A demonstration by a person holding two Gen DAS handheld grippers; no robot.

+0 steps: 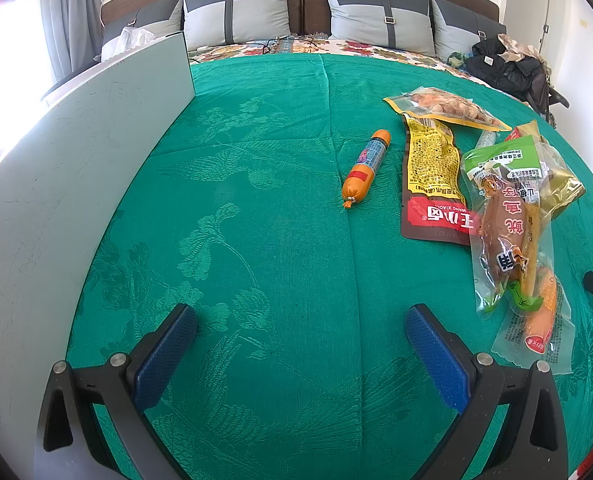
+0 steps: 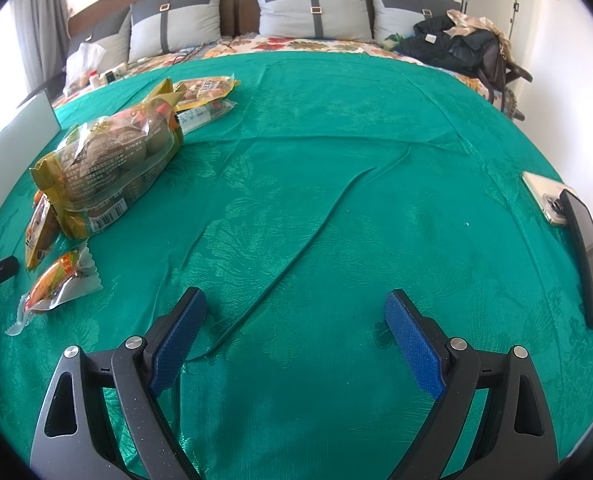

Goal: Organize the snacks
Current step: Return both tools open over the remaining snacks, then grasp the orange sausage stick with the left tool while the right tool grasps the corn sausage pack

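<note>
Both the left hand-held gripper [image 1: 300, 320] and the right hand-held gripper [image 2: 296, 304] hover with fingers spread wide, empty, above the green bedspread [image 2: 336, 160]. An orange sausage stick [image 1: 366, 168] lies alone, just left of a pile of snack packets [image 1: 496, 184]. A white panel [image 1: 76, 160] stands at the far left.

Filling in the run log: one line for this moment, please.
left gripper open, empty | right gripper open, empty | sausage alone on green cloth | snack packets piled, untouched

partly buried under the green-topped pouch [image 1: 500, 216]: gold bag [image 1: 562, 184], sausage pack [image 1: 540, 320]. cut off at left edge: white board [image 1: 56, 184]. too small to read: print on yellow packet [image 1: 432, 164].
</note>
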